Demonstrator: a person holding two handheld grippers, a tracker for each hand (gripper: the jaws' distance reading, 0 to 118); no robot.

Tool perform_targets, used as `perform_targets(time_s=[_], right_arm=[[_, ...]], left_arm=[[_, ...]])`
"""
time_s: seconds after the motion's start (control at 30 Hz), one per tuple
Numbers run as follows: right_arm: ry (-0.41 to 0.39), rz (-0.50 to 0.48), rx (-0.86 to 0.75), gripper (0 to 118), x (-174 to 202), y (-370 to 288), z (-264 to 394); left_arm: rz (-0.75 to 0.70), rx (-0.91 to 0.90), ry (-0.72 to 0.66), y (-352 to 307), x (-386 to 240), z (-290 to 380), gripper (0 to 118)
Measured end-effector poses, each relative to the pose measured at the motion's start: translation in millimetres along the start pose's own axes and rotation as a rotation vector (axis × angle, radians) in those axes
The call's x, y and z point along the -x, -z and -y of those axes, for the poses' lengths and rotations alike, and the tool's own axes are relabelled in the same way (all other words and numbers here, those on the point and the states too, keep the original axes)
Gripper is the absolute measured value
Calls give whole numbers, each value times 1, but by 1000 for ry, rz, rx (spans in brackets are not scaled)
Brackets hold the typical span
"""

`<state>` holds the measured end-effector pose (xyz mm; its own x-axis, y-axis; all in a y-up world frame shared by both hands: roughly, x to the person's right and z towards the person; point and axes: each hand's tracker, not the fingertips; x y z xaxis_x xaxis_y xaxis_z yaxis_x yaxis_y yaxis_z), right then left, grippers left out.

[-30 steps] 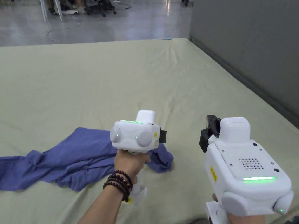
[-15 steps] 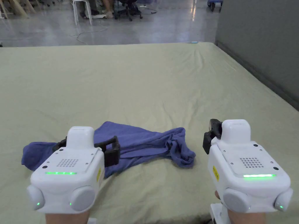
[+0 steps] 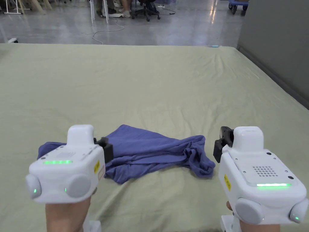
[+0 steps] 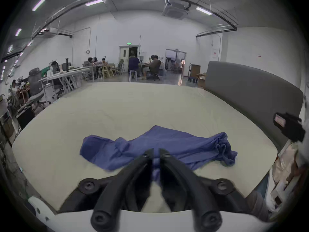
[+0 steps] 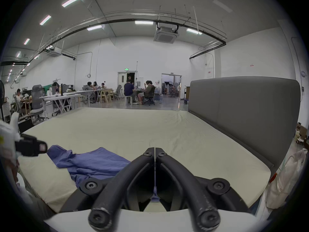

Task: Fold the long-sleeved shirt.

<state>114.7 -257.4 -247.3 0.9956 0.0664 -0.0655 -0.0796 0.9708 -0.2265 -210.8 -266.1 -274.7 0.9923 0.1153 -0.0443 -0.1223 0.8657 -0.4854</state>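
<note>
A blue long-sleeved shirt [image 3: 151,151] lies crumpled in a long heap on the pale green bed sheet [image 3: 151,84], with its bunched end at the right. My left gripper [image 3: 102,146] hovers over the shirt's near left part. In the left gripper view the shirt [image 4: 175,143] lies just past the jaws of my left gripper [image 4: 155,152], which stand almost together with only a thin slit and grip nothing. My right gripper [image 3: 223,139] is just right of the bunched end. Its jaws [image 5: 155,150] are pressed together and empty, with the shirt [image 5: 93,163] to their left.
A grey padded headboard [image 3: 277,45] runs along the bed's right side. The sheet stretches wide and wrinkled beyond the shirt. A small teal object [image 3: 214,46] sits at the far edge. Past the bed are a shiny floor, chairs, desks and seated people [image 5: 130,90].
One second ago the left gripper was turned sideways over the shirt. It has come back to the near left, and its jaws went from spread to nearly together. The head camera has panned.
</note>
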Motion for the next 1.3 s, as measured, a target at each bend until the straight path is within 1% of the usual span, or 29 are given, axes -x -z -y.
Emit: perform_targets(time_s=[0.03,0.07,0.1,0.13,0.2,0.27,0.33,0.47,0.53,0.57,0.6,0.63,0.67,0.7,0.73,0.77,0.8,0.83,0.87,0.93,0.97,1.0,1.07,1.1,1.13,1.17,1.23,1.27,1.3], right_arm=[[1,-1,8,0,-1,3,1],[2,2,13,0,-2,6,2],[6,4,18,0,-2,8,4],[11,2,24,0,-4,11,7],[16,-6,48,0,-6,19,13],[-1,2,75,0,-6,30,20],[-3,8,111,0,-8,42,25],[44,-3,171,0,-15,59,28],[49,-7,177,0,-18,65,29],[46,-5,184,0,-19,67,29],[41,-2,192,0,-20,70,30],[36,1,200,0,-21,73,30],[35,6,206,0,-22,75,31],[39,14,214,16,-22,78,32],[52,22,225,50,-23,81,33],[71,29,251,89,-23,87,35],[103,19,303,116,-24,96,39],[114,-9,364,116,-26,108,43],[122,-34,420,113,-27,120,47],[105,-47,473,109,-27,144,51],[82,-34,496,102,-27,157,54],[76,-46,509,89,-26,169,55],[90,-74,525,67,-25,192,54],[102,-88,536,51,-23,203,56],[95,-69,556,42,-19,214,58],[72,-46,606,39,-16,226,62],[42,-83,719,32,-14,244,72],[63,-116,740,19,-14,245,74],[75,-118,726,15,-15,244,73]], left_arm=[[30,46,-38,18,4,-11,118],[32,110,-58,39,6,-22,118],[36,162,-35,54,-1,-31,118],[53,107,-25,73,-3,-41,118],[21,183,40,126,-8,-54,118],[-1,260,120,174,-17,-61,118],[7,326,154,219,-23,-62,118],[-21,431,174,281,-28,-56,113],[-32,464,178,294,-28,-50,112],[-43,500,194,303,-30,-47,110],[-46,534,213,310,-33,-43,98],[-47,557,224,310,-33,-41,83],[-35,579,228,309,-33,-39,77],[-15,549,199,301,-38,-39,56],[-18,548,205,297,-41,-45,20],[39,561,211,290,-40,-52,0],[39,529,236,282,-42,-55,0],[50,497,231,273,-45,-57,0],[59,501,230,267,-47,-60,0],[55,468,246,259,-43,-68,0],[58,462,244,252,-44,-71,0],[64,449,234,245,-43,-74,0],[75,436,210,241,-37,-80,0],[76,430,201,236,-37,-81,0],[80,427,195,231,-36,-83,0],[86,426,185,231,-32,-84,0],[92,428,165,221,-28,-87,0],[95,421,153,215,-26,-88,0],[103,409,144,214,-21,-90,0]])
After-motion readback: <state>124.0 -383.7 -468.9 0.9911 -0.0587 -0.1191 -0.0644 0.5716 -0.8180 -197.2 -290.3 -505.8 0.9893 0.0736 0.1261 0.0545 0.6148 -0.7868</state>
